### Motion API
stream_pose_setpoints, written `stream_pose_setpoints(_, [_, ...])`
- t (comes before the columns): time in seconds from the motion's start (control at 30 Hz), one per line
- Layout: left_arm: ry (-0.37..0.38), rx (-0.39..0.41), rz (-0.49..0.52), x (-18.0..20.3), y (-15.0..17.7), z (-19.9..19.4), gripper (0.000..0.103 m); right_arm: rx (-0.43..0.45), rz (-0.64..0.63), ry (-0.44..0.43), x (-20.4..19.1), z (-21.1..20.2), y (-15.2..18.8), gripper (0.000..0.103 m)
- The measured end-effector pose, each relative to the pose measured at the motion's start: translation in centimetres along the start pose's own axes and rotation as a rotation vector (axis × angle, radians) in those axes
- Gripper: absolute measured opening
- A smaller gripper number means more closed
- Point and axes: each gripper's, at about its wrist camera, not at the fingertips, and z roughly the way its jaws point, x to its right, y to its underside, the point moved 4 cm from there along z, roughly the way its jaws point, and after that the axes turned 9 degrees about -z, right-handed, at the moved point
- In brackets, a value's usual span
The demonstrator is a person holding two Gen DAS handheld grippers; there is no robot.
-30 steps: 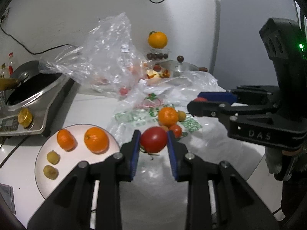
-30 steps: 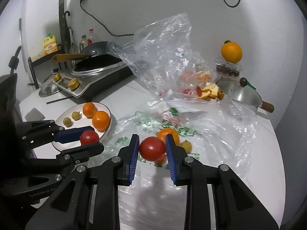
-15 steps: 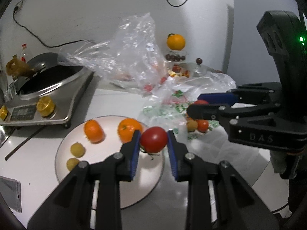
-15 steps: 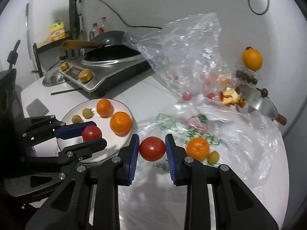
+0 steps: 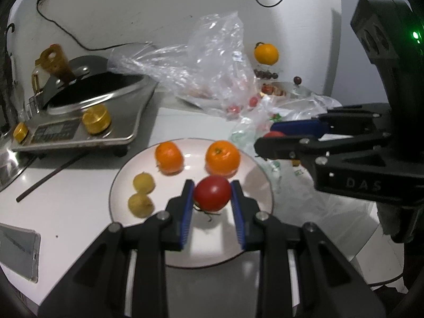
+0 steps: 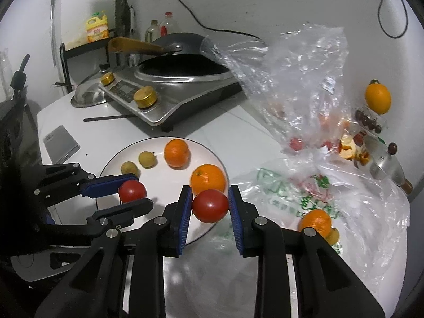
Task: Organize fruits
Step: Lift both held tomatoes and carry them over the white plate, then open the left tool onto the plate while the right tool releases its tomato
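My left gripper [image 5: 212, 198] is shut on a red tomato [image 5: 212, 196] and holds it over the white plate [image 5: 254, 233]. On the plate lie two oranges [image 5: 169, 157] [image 5: 222, 158] and two small yellow-green fruits [image 5: 143, 183]. My right gripper [image 6: 210, 208] is shut on a second red tomato [image 6: 210, 205], just above the plate's right rim [image 6: 209, 228]. In the right wrist view the left gripper [image 6: 129, 193] with its tomato [image 6: 132, 191] is over the plate's near left part. A loose orange [image 6: 315, 222] lies on the plastic bags.
An induction cooker with a wok [image 6: 180, 79] stands behind the plate. Crumpled clear plastic bags [image 6: 296, 79] with small red fruits lie to the right. A pot lid [image 6: 384, 164], an orange on a box [image 6: 377, 99], a phone [image 6: 61, 143] and a chopstick [image 6: 111, 118] are nearby.
Both grippers have moved left with their tomatoes, from above the plastic bags to over the plate. The left tomato is now above the plate's middle, the right one at its rim.
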Motion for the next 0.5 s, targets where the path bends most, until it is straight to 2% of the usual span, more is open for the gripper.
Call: stream_pose_setpoints(0.5, [-0.08,-0.022,-0.02,-3.9,1.2,0.1,0.028,-0.037,-0.033,-0.036,-3.6,1.9,-0.4,0.03])
